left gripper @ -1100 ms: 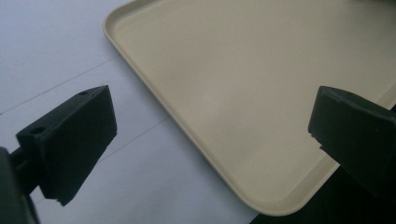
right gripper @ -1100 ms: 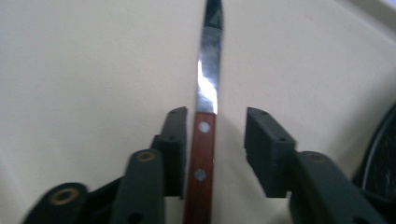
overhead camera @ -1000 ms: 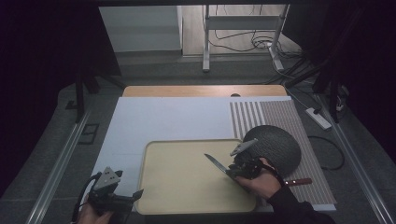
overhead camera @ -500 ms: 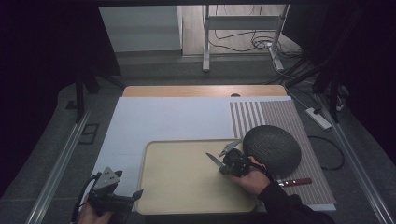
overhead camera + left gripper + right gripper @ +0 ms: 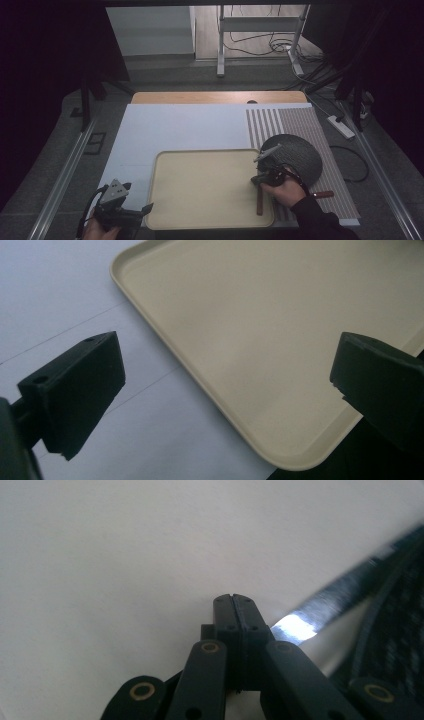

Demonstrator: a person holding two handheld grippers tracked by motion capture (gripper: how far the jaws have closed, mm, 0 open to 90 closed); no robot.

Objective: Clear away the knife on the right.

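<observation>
Looks like a lab recording setup: dark curtained surround, loose cables (image 5: 260, 47) and power strip (image 5: 340, 126) on grey floor, metal stand (image 5: 260, 35) behind tabletop (image 5: 200, 97).

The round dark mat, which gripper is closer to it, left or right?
Right. The right gripper sits at the round dark mat's near-left edge, over the tray's right side. The left gripper is far off, beyond the tray's near-left corner.
</observation>
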